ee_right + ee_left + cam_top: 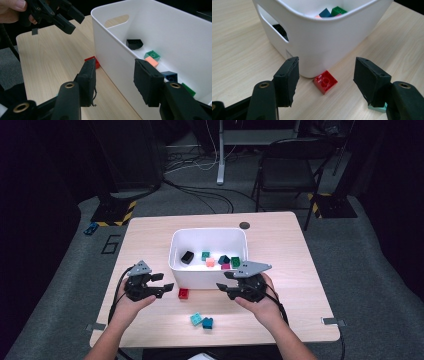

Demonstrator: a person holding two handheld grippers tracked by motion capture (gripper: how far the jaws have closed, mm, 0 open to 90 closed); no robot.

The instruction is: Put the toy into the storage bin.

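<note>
Table: we see a light wooden table (290,250) with a white bin (207,272) near its middle, our forearms coming in from the near edge

Left gripper: our left gripper (161,281) sits just left of the bin's near wall; its jaws stand spread with nothing between them, and in the left gripper view (325,75) they frame the red brick without touching it

Right gripper: our right gripper (224,281) is at the bin's near right corner; its jaws are also parted and empty, and in the right gripper view (113,82) the bin's near wall runs between them

Red brick: the red brick (183,293) lies flat on the table, studs up, touching or just beside the foot of the bin's near wall; we see it in the left gripper view (325,81) and, partly hidden behind a jaw, in the right gripper view (93,60)

Bin contents: we count a black brick (187,257), a green brick (205,255), an orange brick (210,262), a dark blue brick (223,259), a magenta brick (226,266) and a darker green brick (235,261), all loose on the bin floor

Loose on table: a teal brick (196,319) and a blue brick (207,323) lie just beside each other near the table's near edge, well apart from the bin

Beyond the table: a dark folding chair (290,167) and cables on the grey floor
</note>
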